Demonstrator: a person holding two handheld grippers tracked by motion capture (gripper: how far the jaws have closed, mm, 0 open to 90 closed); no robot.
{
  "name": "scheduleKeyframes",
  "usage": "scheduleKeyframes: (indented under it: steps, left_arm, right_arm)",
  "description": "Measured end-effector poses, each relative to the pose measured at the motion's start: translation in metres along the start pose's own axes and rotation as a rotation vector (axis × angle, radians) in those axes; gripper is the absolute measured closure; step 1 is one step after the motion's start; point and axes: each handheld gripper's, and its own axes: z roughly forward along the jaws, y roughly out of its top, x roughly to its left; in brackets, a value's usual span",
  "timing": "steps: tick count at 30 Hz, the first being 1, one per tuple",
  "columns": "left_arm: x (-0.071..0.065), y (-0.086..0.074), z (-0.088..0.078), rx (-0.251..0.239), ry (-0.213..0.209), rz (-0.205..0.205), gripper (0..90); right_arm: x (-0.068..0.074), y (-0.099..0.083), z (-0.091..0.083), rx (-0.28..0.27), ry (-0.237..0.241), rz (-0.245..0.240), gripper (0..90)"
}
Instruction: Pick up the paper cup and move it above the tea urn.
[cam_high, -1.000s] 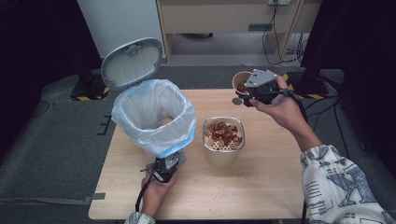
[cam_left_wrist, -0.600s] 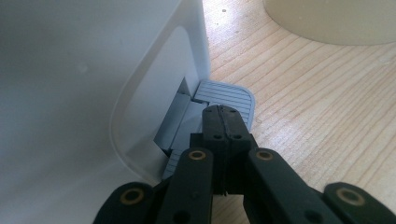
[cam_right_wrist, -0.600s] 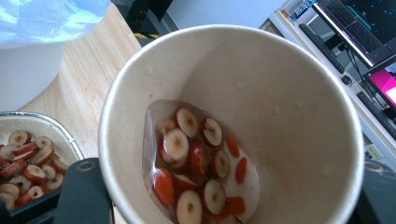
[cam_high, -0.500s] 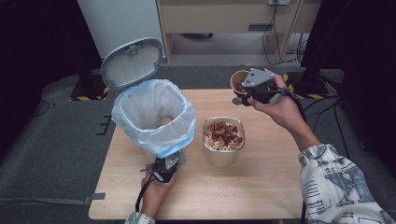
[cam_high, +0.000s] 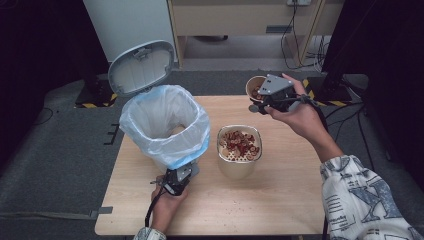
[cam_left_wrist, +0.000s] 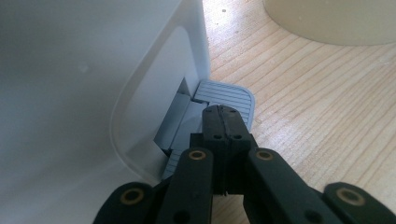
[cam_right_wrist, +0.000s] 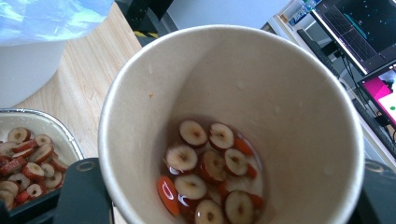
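Note:
A white pedal bin lined with a pale blue bag stands on the left of the table, its grey lid raised. My left gripper is shut with nothing between its jaws, and its tip rests on the bin's grey pedal. Above the table's far right edge, my right gripper is shut on a brown paper cup. The cup is upright and holds red date slices in a little liquid.
A cream bowl with a perforated insert full of date slices stands mid-table, right of the bin, and its rim lies below the cup. Bare wooden table lies toward the front right. Cables and dark equipment stand beyond the far edge.

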Motion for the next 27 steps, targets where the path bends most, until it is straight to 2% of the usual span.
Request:
scheduleKeyframes:
  steps: [2, 3, 4, 7, 13, 15, 27]
  left_arm:
    - [0.000, 0.000, 0.000, -0.001, 0.000, 0.000, 89.5]
    - [0.000, 0.000, 0.000, -0.001, 0.000, -0.001, 89.5]
    - [0.000, 0.000, 0.000, -0.001, 0.000, -0.001, 89.5]
    - [0.000, 0.000, 0.000, -0.001, 0.000, 0.000, 89.5]
    - [0.000, 0.000, 0.000, -0.001, -0.001, 0.000, 89.5]
    - [0.000, 0.000, 0.000, -0.001, 0.000, 0.000, 89.5]
    - [0.000, 0.000, 0.000, -0.001, 0.000, 0.000, 89.5]
  right_arm:
    - [0.002, 0.001, 0.000, 0.001, 0.000, -0.013, 32.0]
    - [0.004, 0.002, 0.001, 0.006, -0.005, -0.039, 32.0]
    - [0.004, 0.002, 0.001, 0.006, -0.005, -0.039, 32.0]
    - [0.007, 0.003, 0.001, 0.015, -0.018, -0.086, 32.0]
    - [0.012, 0.005, -0.001, 0.011, -0.028, -0.131, 32.0]
    - [0.015, 0.005, -0.001, 0.014, -0.031, -0.166, 32.0]
    - [0.018, 0.004, -0.003, 0.013, -0.027, -0.169, 32.0]
